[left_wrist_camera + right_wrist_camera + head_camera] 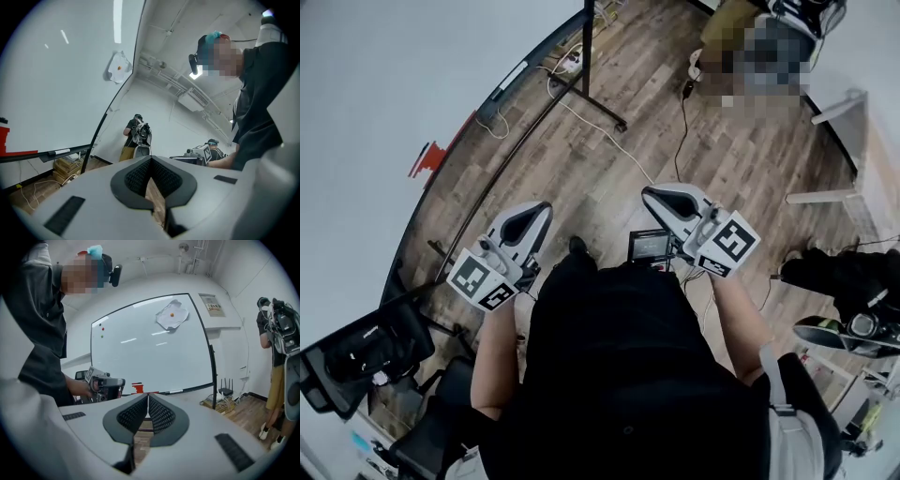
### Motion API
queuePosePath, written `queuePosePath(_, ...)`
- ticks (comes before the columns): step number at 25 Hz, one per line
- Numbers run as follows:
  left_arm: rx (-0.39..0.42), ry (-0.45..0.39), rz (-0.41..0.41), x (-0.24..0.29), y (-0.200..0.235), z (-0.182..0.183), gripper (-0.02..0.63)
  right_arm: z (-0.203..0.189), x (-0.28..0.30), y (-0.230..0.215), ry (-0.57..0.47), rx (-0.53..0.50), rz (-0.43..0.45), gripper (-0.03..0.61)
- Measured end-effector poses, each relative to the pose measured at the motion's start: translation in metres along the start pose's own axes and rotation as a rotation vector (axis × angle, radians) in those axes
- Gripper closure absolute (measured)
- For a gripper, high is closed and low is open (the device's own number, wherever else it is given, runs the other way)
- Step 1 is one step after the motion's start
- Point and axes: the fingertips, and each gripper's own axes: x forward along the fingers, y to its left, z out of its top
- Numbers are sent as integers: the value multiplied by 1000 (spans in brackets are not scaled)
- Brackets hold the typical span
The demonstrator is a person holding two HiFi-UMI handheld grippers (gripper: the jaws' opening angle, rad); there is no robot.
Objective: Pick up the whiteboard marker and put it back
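Two grippers are what I have to work with, and neither carries anything. The left gripper point(544, 209) is clenched, its pads meeting at the tips with only the wooden floor point(609, 169) showing behind them. The right gripper point(649, 193) is likewise closed on nothing. Both hang low in the middle of the head view, well apart from the whiteboard point(384, 66) that fills the upper left.

The whiteboard marker point(514, 75) lies on the tray point(484, 111) along the board's lower edge, its long axis running with the tray. It sits up and to the left of both grippers, beyond a red block point(428, 157) on the same ledge. In the right gripper view it shows just right of and above the jaw tips.

I judge the left gripper nearer, so the reach should go up-left, with the jaws opened and set across the marker's length.
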Motion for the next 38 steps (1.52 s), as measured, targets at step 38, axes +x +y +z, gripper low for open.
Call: queuePosePath(38,-40,-50,570,196,158,31,603,37,152,-288,91,-152,589,558)
